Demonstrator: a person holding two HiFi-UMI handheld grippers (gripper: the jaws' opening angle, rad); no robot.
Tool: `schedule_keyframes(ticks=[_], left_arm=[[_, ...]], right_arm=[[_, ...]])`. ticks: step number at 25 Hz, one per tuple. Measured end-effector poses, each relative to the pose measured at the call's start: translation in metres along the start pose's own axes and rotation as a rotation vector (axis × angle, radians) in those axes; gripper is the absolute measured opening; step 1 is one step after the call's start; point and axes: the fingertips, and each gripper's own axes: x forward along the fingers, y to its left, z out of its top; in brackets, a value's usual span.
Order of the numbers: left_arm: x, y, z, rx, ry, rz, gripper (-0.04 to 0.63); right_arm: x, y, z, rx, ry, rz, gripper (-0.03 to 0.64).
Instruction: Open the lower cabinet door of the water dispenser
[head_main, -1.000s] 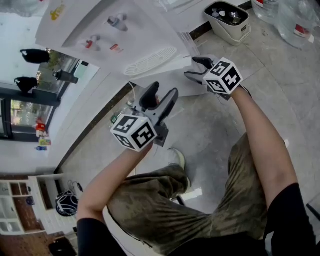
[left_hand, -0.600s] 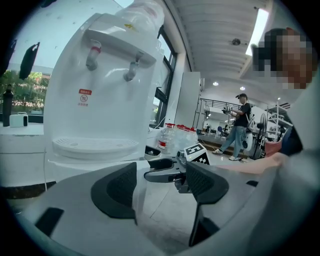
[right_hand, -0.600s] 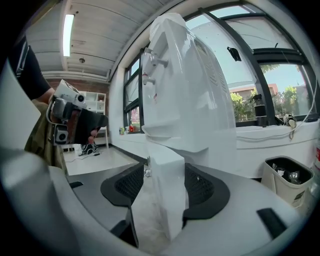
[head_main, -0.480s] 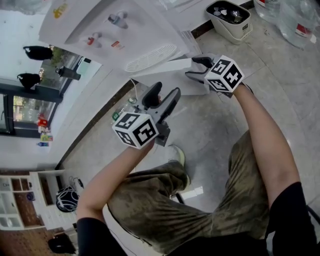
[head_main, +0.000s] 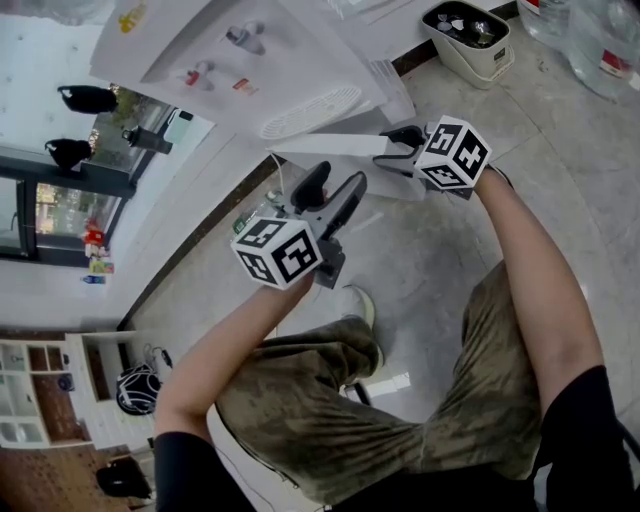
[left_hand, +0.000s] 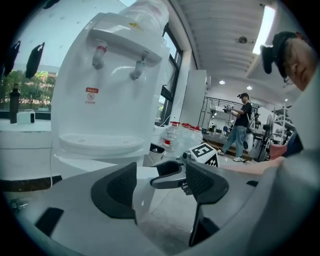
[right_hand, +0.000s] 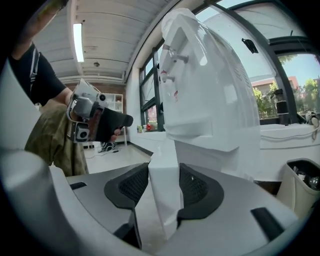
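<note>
The white water dispenser stands on the floor, its taps and drip tray facing me. Its lower cabinet door stands swung out from the body as a thin white panel. My right gripper is at the door's free edge. Its jaws have just been closing, and both pads now press on the door edge between them. My left gripper hovers in front of the door, nearer to me, open with nothing between its fingers.
A white waste bin with rubbish stands to the right of the dispenser, with large water bottles beyond it. The holder's knees and a shoe are just below the grippers. A person stands far off in the room.
The right gripper's jaws closed onto the door edge. The door swung further out from the dispenser with the gripper. The left gripper barely moved.
</note>
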Motion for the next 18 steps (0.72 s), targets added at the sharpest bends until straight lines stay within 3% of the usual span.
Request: schedule_keyframes(ticks=[4, 10, 18], left_arm=[[-0.015, 0.015, -0.014, -0.017, 0.023, 0.041, 0.285], [-0.034, 0.044, -0.024, -0.125, 0.034, 0.093, 0.285], [-0.043, 0.046, -0.033, -0.138, 0.037, 0.084, 0.285]], right_arm=[[0.001, 0.013, -0.002, 0.02, -0.001, 0.087, 0.189], [0.012, 0.037, -0.002, 0.022, 0.023, 0.208, 0.209], [0.026, 0.066, -0.003, 0.008, 0.022, 0.331, 0.242]])
